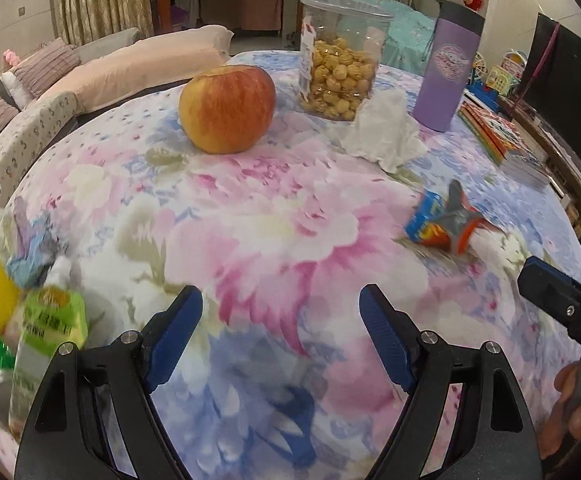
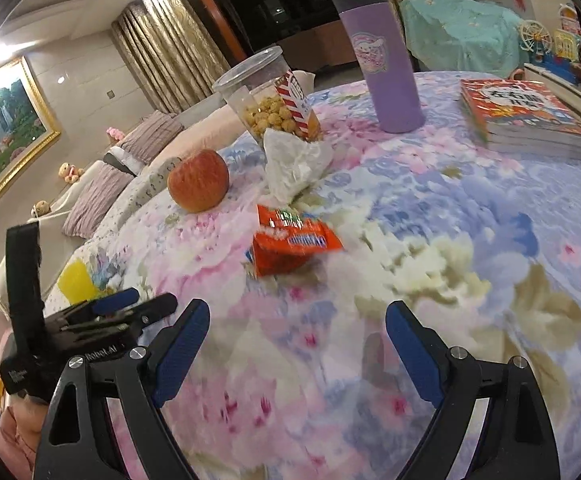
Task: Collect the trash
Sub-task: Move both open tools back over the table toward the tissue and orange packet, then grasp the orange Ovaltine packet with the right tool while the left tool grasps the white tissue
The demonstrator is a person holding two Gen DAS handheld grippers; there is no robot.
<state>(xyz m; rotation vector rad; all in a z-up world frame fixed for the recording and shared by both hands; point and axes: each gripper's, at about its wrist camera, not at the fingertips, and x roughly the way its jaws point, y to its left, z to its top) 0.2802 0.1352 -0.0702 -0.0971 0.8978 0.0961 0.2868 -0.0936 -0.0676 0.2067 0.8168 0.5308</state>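
A crumpled white tissue lies on the floral tablecloth by the popcorn jar; it also shows in the right wrist view. An orange and blue snack wrapper lies nearer, right of centre, and shows ahead of my right gripper. My left gripper is open and empty above the cloth. My right gripper is open and empty, a short way short of the wrapper. At the left edge lie a green packet and yellow and green items.
A red apple, a clear jar of popcorn and a purple tumbler stand at the back. A stack of books lies at the right. A sofa with cushions is beyond the table's left edge.
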